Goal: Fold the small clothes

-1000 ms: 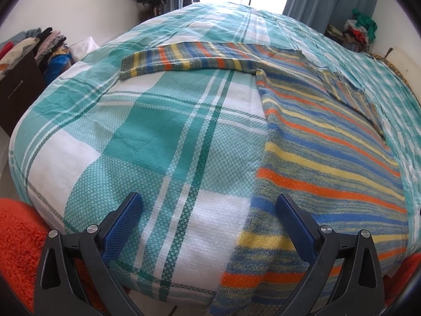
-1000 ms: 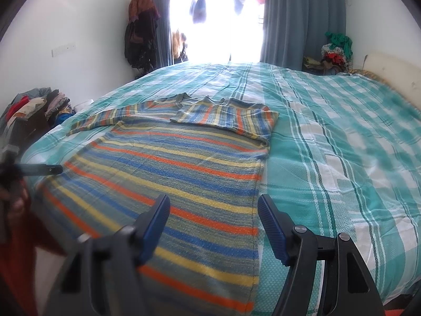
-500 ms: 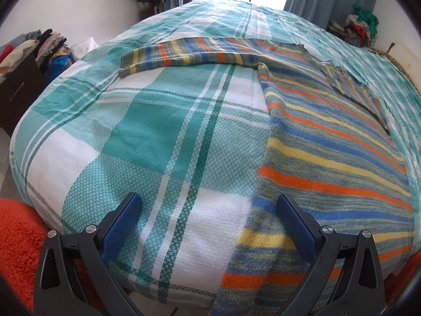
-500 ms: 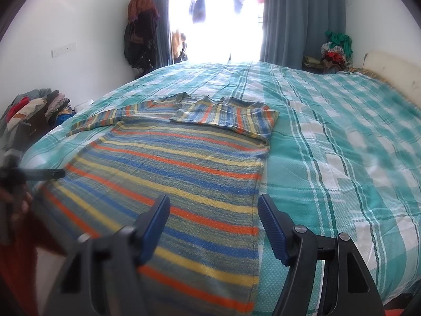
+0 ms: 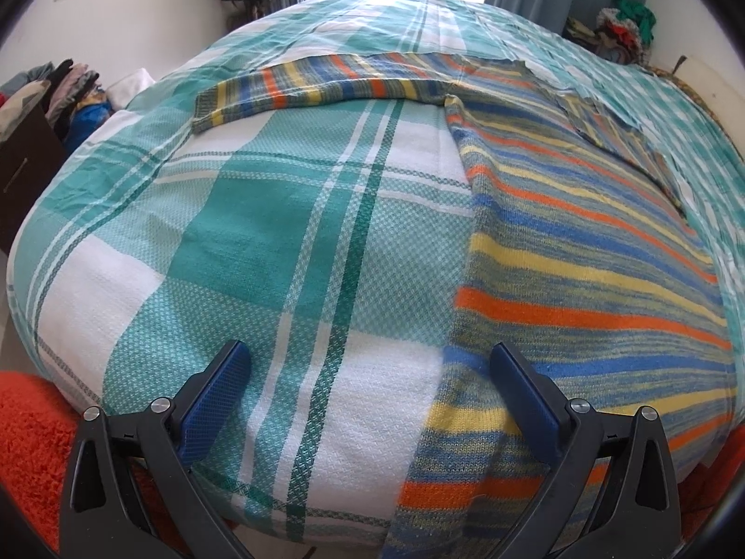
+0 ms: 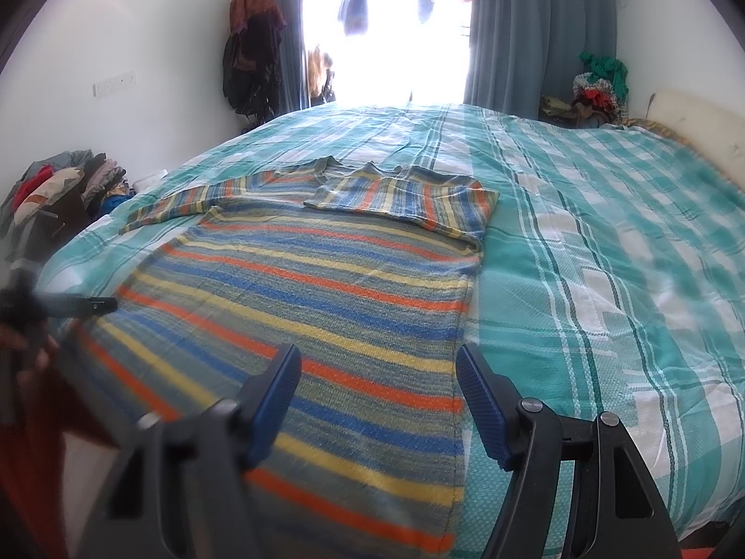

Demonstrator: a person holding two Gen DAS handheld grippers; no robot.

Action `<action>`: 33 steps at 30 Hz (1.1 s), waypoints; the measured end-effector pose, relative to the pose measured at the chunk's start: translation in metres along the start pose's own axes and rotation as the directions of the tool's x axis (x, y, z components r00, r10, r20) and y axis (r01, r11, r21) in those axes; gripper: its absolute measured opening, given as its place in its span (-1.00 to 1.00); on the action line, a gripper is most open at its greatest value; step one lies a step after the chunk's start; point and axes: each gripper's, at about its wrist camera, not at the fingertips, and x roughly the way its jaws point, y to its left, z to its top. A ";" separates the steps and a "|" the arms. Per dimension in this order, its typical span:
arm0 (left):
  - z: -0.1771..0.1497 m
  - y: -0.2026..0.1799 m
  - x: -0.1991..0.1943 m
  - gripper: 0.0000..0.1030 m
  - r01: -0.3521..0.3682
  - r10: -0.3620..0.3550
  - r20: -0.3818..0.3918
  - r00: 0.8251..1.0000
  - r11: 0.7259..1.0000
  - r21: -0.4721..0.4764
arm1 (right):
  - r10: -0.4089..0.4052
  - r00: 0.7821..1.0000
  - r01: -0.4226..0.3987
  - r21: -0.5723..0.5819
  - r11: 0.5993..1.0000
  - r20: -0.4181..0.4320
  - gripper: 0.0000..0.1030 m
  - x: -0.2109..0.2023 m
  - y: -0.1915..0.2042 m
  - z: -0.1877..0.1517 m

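A striped knit sweater (image 6: 326, 307) in blue, orange and yellow lies flat on the bed. Its right sleeve (image 6: 409, 200) is folded across the chest. Its left sleeve (image 5: 298, 86) stretches out to the left. The hem hangs over the bed's near edge (image 5: 456, 480). My left gripper (image 5: 368, 382) is open and empty, just above the bed's edge beside the sweater's left side. My right gripper (image 6: 377, 382) is open and empty above the sweater's lower right part. The left gripper also shows at the left of the right wrist view (image 6: 56, 307).
The bed has a teal and white plaid cover (image 6: 605, 256). An orange rug (image 5: 32, 424) lies by the bed's near corner. Piles of clothes sit on a dark cabinet (image 6: 51, 191) at the left and in the far right corner (image 6: 600, 88).
The left gripper has tilted slightly, so the sweater and bed sit a little lower in its view. The right gripper has hardly moved. Both stay open.
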 end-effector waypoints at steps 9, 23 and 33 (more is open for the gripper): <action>-0.001 -0.002 0.002 0.99 -0.013 0.013 -0.003 1.000 1.000 0.018 | 0.002 1.000 -0.002 -0.001 1.000 -0.007 0.37 0.002 0.000 -0.001; 0.001 -0.001 0.005 0.99 -0.001 0.001 -0.015 1.000 1.000 0.016 | 0.010 1.000 -0.010 -0.008 1.000 -0.017 0.37 0.005 0.000 -0.003; 0.001 -0.001 0.005 0.99 -0.001 0.001 -0.015 1.000 1.000 0.016 | 0.011 1.000 -0.011 -0.009 1.000 -0.020 0.37 0.005 0.001 -0.003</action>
